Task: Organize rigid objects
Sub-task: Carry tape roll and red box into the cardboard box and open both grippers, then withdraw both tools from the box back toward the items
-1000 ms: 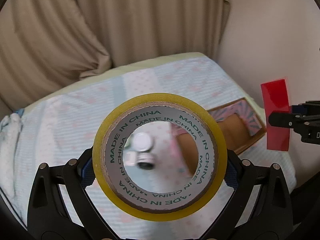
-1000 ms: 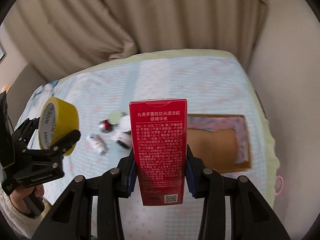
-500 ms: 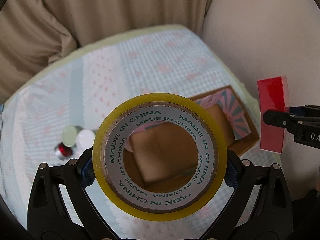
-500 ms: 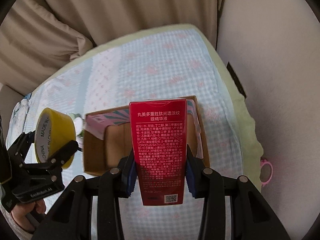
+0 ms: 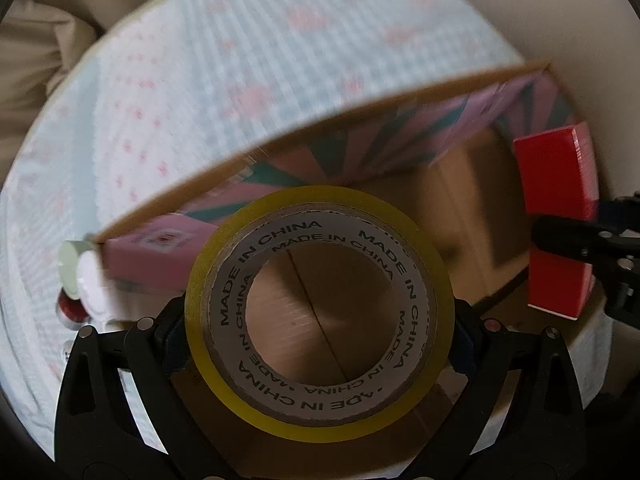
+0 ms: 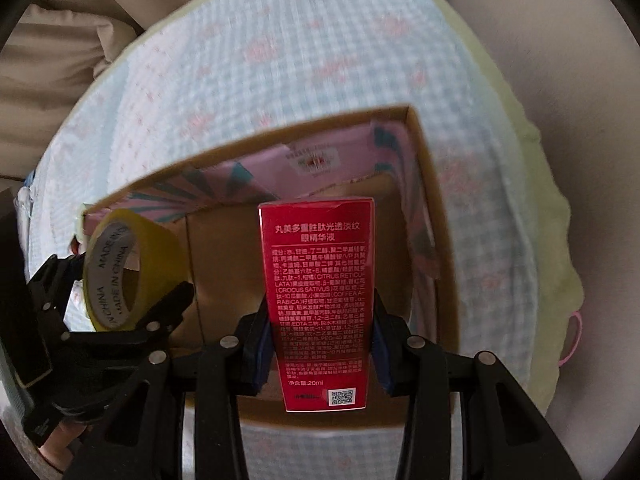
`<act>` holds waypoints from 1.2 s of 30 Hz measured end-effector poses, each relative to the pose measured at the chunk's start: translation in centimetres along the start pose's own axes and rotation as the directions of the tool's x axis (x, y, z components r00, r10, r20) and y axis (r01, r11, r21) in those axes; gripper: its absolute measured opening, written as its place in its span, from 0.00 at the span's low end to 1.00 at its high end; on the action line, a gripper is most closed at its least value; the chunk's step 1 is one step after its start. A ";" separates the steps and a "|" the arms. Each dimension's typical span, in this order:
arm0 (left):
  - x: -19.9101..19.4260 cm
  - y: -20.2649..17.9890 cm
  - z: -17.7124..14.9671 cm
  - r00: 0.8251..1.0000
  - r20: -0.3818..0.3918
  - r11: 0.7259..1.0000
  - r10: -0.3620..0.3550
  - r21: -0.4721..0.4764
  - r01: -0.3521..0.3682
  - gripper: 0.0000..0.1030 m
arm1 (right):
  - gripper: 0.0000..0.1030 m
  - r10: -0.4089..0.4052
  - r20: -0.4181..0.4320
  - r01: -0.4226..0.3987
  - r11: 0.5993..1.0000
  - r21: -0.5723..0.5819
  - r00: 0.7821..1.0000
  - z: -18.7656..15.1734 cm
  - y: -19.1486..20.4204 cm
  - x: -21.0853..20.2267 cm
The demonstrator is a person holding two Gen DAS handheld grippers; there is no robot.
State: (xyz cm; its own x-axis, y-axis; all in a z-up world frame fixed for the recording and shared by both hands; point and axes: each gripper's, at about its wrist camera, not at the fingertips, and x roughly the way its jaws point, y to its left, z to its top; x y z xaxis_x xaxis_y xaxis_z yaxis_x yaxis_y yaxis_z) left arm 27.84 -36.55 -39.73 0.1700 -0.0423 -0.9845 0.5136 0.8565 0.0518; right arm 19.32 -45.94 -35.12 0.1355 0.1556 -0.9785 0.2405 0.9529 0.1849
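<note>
My left gripper (image 5: 320, 316) is shut on a yellow tape roll (image 5: 320, 412), held upright over the left part of an open cardboard box (image 5: 460, 208) with pink patterned flaps. My right gripper (image 6: 318, 344) is shut on a red carton (image 6: 318, 280) with white print, held upright over the box's (image 6: 224, 248) right part. The red carton (image 5: 554, 184) shows at the right of the left wrist view, and the tape roll (image 6: 160, 248) with the left gripper (image 6: 128, 300) at the left of the right wrist view.
The box sits on a bed with a blue-and-pink checked cover (image 6: 320, 60). Small bottles and caps (image 5: 76, 272) lie just left of the box. Beige curtains (image 6: 60, 40) hang behind and a wall (image 5: 540, 20) stands at the right. A pink ring (image 6: 572, 340) lies at the bed's right edge.
Both grippers have moved forward and down over the box, which now fills the views. The small bottles have slid to the left edge. Both grips are unchanged.
</note>
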 end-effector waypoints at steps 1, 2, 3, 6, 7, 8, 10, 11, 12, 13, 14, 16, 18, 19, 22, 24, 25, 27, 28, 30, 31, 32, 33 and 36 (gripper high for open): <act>0.7 -0.1 0.0 1.000 -0.019 1.000 0.000 0.006 0.000 0.94 | 0.37 -0.002 -0.010 0.002 1.000 -0.001 1.000 0.0 0.0 0.5; 1.2 -0.2 0.0 0.999 -0.034 1.000 0.002 0.012 -0.002 0.94 | 0.37 -0.001 -0.017 0.001 1.000 0.000 1.000 0.0 0.0 0.9; 1.8 -0.2 0.0 0.999 -0.049 1.000 0.009 0.019 -0.008 0.94 | 0.37 0.001 -0.025 -0.001 1.000 0.002 1.000 0.0 -0.1 1.3; 2.3 -0.2 0.2 0.997 -0.069 1.000 0.017 0.020 -0.016 0.94 | 0.37 0.008 -0.043 -0.008 1.000 0.012 0.999 0.0 -0.4 2.1; 2.4 -0.2 0.3 0.997 -0.072 1.000 0.018 0.022 -0.017 0.94 | 0.37 0.010 -0.045 -0.010 1.000 0.009 0.999 0.0 -0.5 2.1; 2.4 -0.3 0.4 0.997 -0.075 1.000 0.014 0.025 -0.012 0.95 | 0.37 0.016 -0.047 -0.016 1.000 0.006 0.999 0.1 -0.3 2.1; 2.3 -0.4 0.6 0.996 -0.090 0.999 0.001 0.035 0.002 0.95 | 0.38 0.041 -0.045 -0.041 0.999 0.006 0.998 0.3 -0.2 2.0; 2.2 -0.5 0.7 0.995 -0.099 0.999 0.003 0.044 0.002 0.98 | 0.39 0.053 -0.043 -0.053 0.999 0.014 0.998 0.4 -0.3 2.0; 1.9 -0.6 0.7 0.995 -0.095 0.998 0.018 0.058 -0.012 1.00 | 0.42 0.063 -0.041 -0.062 0.998 0.024 0.997 0.5 -0.5 1.9; 1.3 -0.7 0.5 0.997 -0.078 0.997 0.026 0.075 -0.020 1.00 | 0.51 0.082 -0.034 -0.081 0.996 0.037 0.996 0.6 -0.7 1.6; 0.9 -0.8 0.4 0.997 -0.065 0.996 0.033 0.089 -0.027 1.00 | 0.61 0.107 -0.024 -0.105 0.993 0.053 0.994 0.6 -1.0 1.3; 0.3 -1.1 0.1 0.997 -0.048 0.991 0.056 0.121 -0.049 1.00 | 1.00 0.152 0.010 -0.152 0.986 0.067 0.988 0.7 -1.2 0.4; 0.0 -1.3 -0.1 0.997 -0.048 0.990 0.055 0.133 -0.048 1.00 | 1.00 0.145 0.019 -0.145 0.987 0.066 0.989 0.6 -1.3 0.0; -0.1 -1.3 -0.2 0.998 -0.046 0.990 0.050 0.132 -0.044 1.00 | 1.00 0.140 0.014 -0.140 0.988 0.069 0.990 0.6 -1.5 0.0; -0.7 -1.6 -0.5 0.998 -0.041 0.990 0.048 0.132 -0.042 1.00 | 1.00 0.144 0.011 -0.145 0.986 0.088 0.989 0.3 -2.3 0.0; -1.0 -1.4 -0.3 0.998 -0.040 0.990 0.045 0.132 -0.040 1.00 | 1.00 0.144 0.006 -0.144 0.985 0.093 0.990 0.3 -2.4 -0.1; -1.2 -1.3 -0.3 0.998 -0.039 0.991 0.044 0.131 -0.039 1.00 | 1.00 0.140 0.008 -0.140 0.986 0.090 0.990 0.2 -2.5 -0.2; -1.9 -1.3 -0.5 0.999 -0.032 0.991 0.042 0.127 -0.037 1.00 | 1.00 0.132 0.013 -0.132 0.988 0.083 0.991 0.1 -2.2 -0.3; -2.5 -1.6 -0.6 0.999 -0.028 0.992 0.039 0.124 -0.035 1.00 | 1.00 0.129 0.017 -0.129 0.988 0.080 0.992 0.0 -1.8 -0.3; -3.5 -1.6 -0.7 0.999 -0.016 0.993 0.035 0.117 -0.033 1.00 | 1.00 0.125 0.028 -0.127 0.989 0.076 0.992 0.3 -1.3 -0.6; -4.1 -1.6 -0.8 0.999 -0.007 0.993 0.034 0.114 -0.033 1.00 | 1.00 0.124 0.034 -0.126 0.989 0.073 0.992 0.2 -1.2 -1.0; -4.6 -1.6 -0.9 0.999 0.000 0.993 0.032 0.112 -0.031 1.00 | 1.00 0.122 0.040 -0.124 0.990 0.071 0.992 0.2 -1.1 -1.3; -5.4 -1.9 -1.0 1.000 0.009 0.994 0.030 0.109 -0.031 1.00 | 1.00 0.119 0.045 -0.122 0.990 0.069 0.992 0.1 -1.0 -1.7; -7.7 -2.1 -1.6 0.999 0.037 0.994 0.025 0.103 -0.029 1.00 | 1.00 0.109 0.070 -0.114 0.992 0.062 0.992 -0.4 -0.5 -3.3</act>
State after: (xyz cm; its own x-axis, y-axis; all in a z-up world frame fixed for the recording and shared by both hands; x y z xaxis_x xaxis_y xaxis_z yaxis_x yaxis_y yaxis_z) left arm 24.15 -37.16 -32.52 0.2136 -0.0396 -0.9761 0.5922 0.7999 0.0971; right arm 18.35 -46.84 -32.08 0.2276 0.2402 -0.9437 0.2827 0.9111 0.3001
